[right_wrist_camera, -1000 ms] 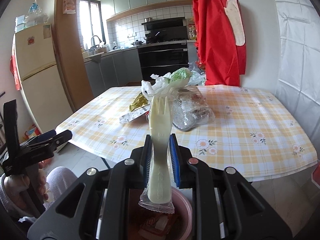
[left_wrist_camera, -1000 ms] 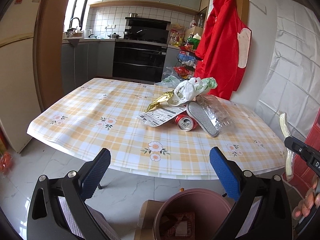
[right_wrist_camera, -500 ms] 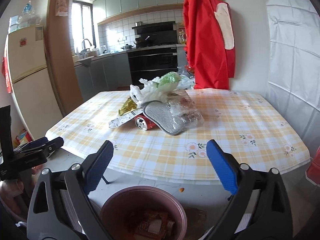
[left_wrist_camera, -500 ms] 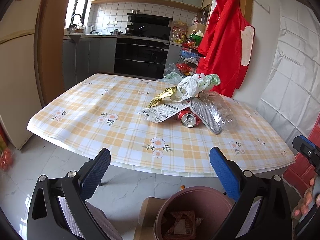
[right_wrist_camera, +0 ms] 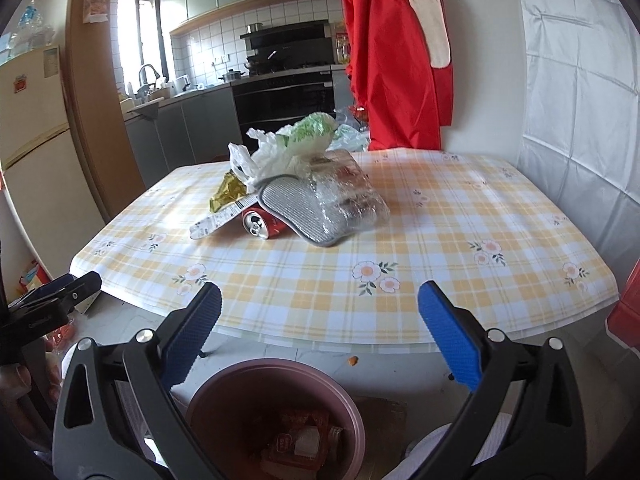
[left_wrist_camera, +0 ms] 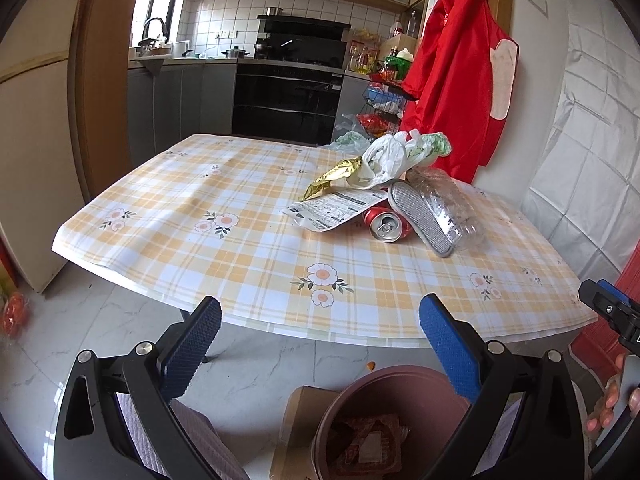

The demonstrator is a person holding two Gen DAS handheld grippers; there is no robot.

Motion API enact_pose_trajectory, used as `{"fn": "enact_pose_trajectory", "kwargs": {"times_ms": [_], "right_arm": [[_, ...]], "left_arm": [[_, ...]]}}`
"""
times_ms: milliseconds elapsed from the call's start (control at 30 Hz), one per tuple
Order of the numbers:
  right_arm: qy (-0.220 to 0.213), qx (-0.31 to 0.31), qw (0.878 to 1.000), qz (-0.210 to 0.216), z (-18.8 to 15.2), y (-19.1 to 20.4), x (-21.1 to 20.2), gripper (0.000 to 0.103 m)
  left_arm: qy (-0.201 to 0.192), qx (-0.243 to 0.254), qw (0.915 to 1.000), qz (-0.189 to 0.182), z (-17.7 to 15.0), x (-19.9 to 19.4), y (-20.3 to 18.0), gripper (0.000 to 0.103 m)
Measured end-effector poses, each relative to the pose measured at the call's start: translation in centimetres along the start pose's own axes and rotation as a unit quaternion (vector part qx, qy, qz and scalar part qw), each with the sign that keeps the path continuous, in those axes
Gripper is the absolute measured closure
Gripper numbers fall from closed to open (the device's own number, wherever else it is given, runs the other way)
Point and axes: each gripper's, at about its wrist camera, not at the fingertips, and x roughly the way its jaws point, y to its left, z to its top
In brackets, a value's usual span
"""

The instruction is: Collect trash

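A: Left wrist view?
B: Left gripper (left_wrist_camera: 320, 344) hanging off the near edge of the table (left_wrist_camera: 168, 216), jaws spread wide, nothing between the pads. Pink bin (left_wrist_camera: 400, 388) on the floor just below, wrappers inside, cardboard (left_wrist_camera: 300, 420) beside it.
A: Trash pile?
B: Toward the far right corner of the table. Red can (left_wrist_camera: 386, 226) on its side, opening facing the camera, touching a grey mesh insole (left_wrist_camera: 420, 218) that leans over it. Printed wrapper (left_wrist_camera: 336, 210) lying flat, partly over the can. Gold foil (left_wrist_camera: 332, 180) behind that, white plastic bag (left_wrist_camera: 386, 158) on top, clear crumpled plastic (left_wrist_camera: 448, 204) on the right. Right gripper's tip (left_wrist_camera: 612, 314) at the frame's right edge, off the table's near right corner, fingers (left_wrist_camera: 608, 404) of a hand below it.
A: Right wrist view?
B: Right gripper (right_wrist_camera: 320, 340) jaws opening, near full spread, nothing between them. Bin (right_wrist_camera: 272, 412) directly under, red wrappers at the bottom. Same pile mid-table, toward the far left: can (right_wrist_camera: 262, 226), insole (right_wrist_camera: 304, 216), wrapper (right_wrist_camera: 222, 220), foil (right_wrist_camera: 228, 196), bag (right_wrist_camera: 272, 152), clear plastic (right_wrist_camera: 352, 196). Left gripper (right_wrist_camera: 52, 296) visible at left, off the near left corner. Red garment (right_wrist_camera: 396, 60) hanging on the wall behind.
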Motion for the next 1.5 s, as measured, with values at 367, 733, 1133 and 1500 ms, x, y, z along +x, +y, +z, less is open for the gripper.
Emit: {"fn": "enact_pose_trajectory", "kwargs": {"times_ms": [367, 733, 1133, 1500], "right_arm": [[0.031, 0.018, 0.999, -0.005, -0.9, -1.2, 2.7, 0.006], [0.065, 0.033, 0.997, -0.015, -1.3, -3.0, 7.3, 0.006], [0.072, -0.022, 0.997, -0.017, 4.0, -4.2, 15.8, 0.006], [0.097, -0.189, 0.975, -0.056, 8.2, 1.6, 26.7, 0.006]], "left_arm": [[0.031, 0.008, 0.9995, 0.001, -0.7, 2.6, 0.0, 0.006], [0.060, 0.024, 0.9979, -0.005, 0.1, 7.1, -0.4, 0.006], [0.026, 0.066, 0.9973, -0.017, 7.3, 14.8, -0.6, 0.006], [0.037, 0.061, 0.9972, -0.023, 8.4, 19.0, -0.3, 0.006]]}}
